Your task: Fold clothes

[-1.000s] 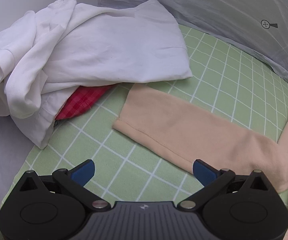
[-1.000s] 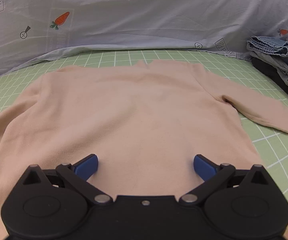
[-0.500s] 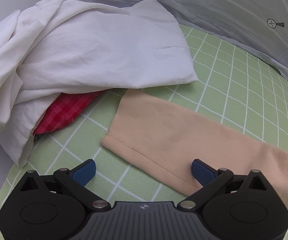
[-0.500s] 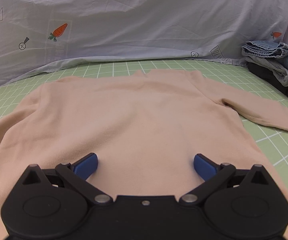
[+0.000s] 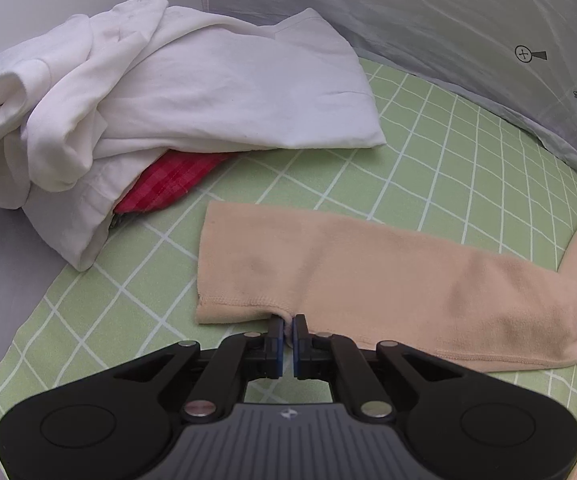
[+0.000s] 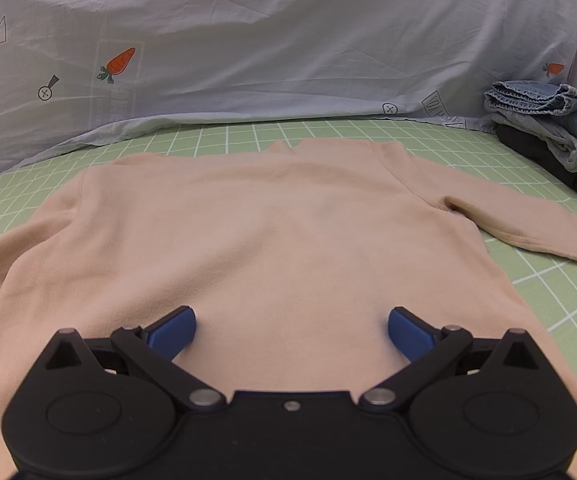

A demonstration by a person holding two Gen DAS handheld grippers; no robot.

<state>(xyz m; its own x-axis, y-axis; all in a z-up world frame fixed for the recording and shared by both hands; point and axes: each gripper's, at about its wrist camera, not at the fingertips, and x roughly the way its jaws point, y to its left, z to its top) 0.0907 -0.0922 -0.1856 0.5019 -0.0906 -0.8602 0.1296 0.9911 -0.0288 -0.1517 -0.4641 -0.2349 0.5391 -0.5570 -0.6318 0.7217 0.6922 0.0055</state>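
While my left gripper (image 5: 287, 326) is pinching only the sleeve (image 5: 368, 280) hem edge, having just closed, and my right gripper (image 6: 291, 330) is hanging open, the thin bite is risking a slip on lifting.

Peach top (image 6: 272, 240) soft matt knit; checked sheet (image 5: 428, 168) smooth cloth; jeans (image 6: 544, 108) denim.

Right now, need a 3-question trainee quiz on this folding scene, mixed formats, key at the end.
1. True or false: the left gripper is shut on the cuff edge of the peach knit sweater's sleeve.
2. What lies under the crumpled white garment? A) red checked cloth B) a blue towel C) a black sock
3. Fill in: the right gripper hangs over the sweater's body with its jaws ____.

Key: 1 true. 2 A, the red checked cloth. 3 open.
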